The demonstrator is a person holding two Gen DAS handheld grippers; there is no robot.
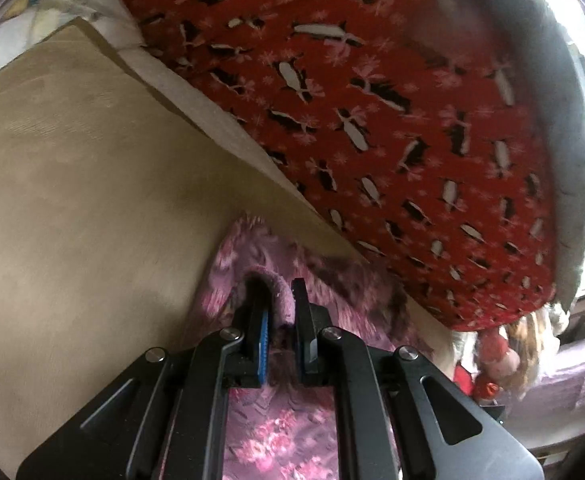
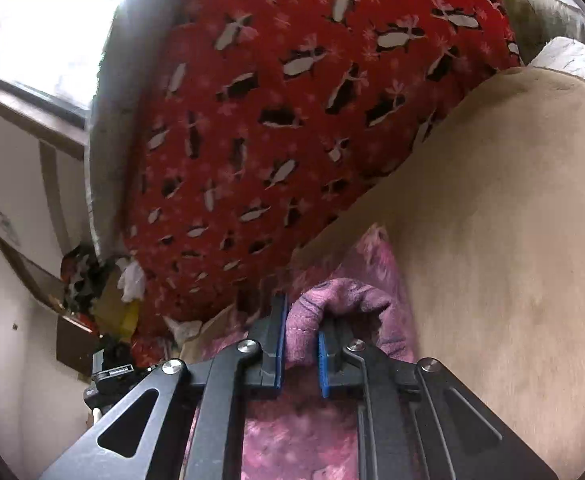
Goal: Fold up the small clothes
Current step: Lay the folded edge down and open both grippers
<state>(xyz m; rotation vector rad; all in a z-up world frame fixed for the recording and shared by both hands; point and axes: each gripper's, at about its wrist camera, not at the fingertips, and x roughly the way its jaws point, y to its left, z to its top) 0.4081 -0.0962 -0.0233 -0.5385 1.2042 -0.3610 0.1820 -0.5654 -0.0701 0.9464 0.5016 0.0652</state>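
Observation:
A pink and purple floral garment (image 1: 280,432) lies on the beige surface (image 1: 72,200) and hangs below both grippers. My left gripper (image 1: 278,292) is shut on a rolled fuzzy purple edge of it (image 1: 276,284). In the right wrist view the same garment (image 2: 292,440) spreads under the fingers, and my right gripper (image 2: 302,312) is shut on its bunched purple edge (image 2: 332,300). The cloth folds over the right finger and hides its tip.
A red blanket with black and white penguins (image 1: 372,120) lies along the beige surface, also in the right wrist view (image 2: 292,100). A window (image 2: 44,20) and a cluttered pile (image 2: 92,292) are at the left.

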